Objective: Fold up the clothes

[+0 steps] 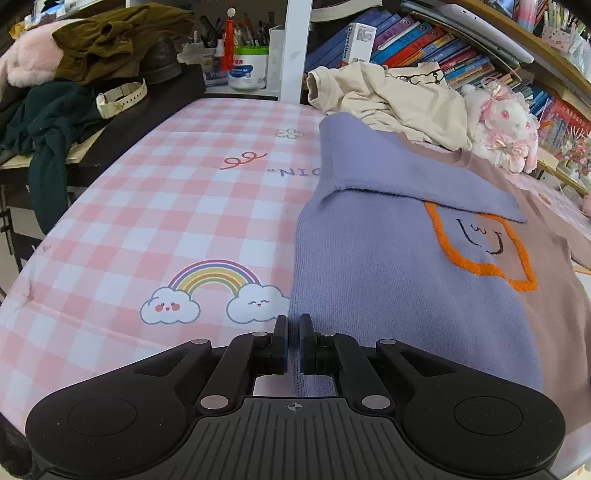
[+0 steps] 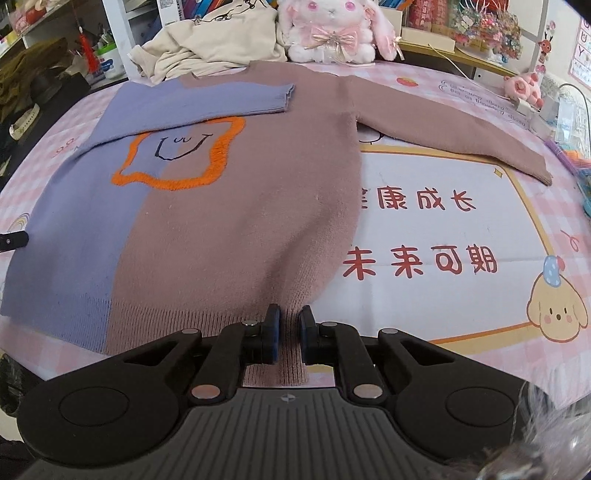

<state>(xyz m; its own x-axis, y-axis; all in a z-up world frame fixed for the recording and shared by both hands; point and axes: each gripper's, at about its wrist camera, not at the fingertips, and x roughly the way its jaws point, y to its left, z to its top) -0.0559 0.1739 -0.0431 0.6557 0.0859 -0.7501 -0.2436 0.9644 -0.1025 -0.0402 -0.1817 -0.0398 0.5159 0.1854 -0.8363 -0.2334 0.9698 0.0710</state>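
Open checked bench left of the sweater, free to the near edge. Bare printed cloth right of it too, bounded far by the outstretched brown sleeve. Far side blocked: cream garment heap and plush rabbit. Far left crowded with piled dark clothes and a watch.

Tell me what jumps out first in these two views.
A two-tone sweater, purple and mauve with an orange-outlined smiley, lies flat mid-table, its purple sleeve folded across the chest and its mauve sleeve spread right. Behind its collar sits a pink plush bunny. Both grippers, left and right, sit at its hem.
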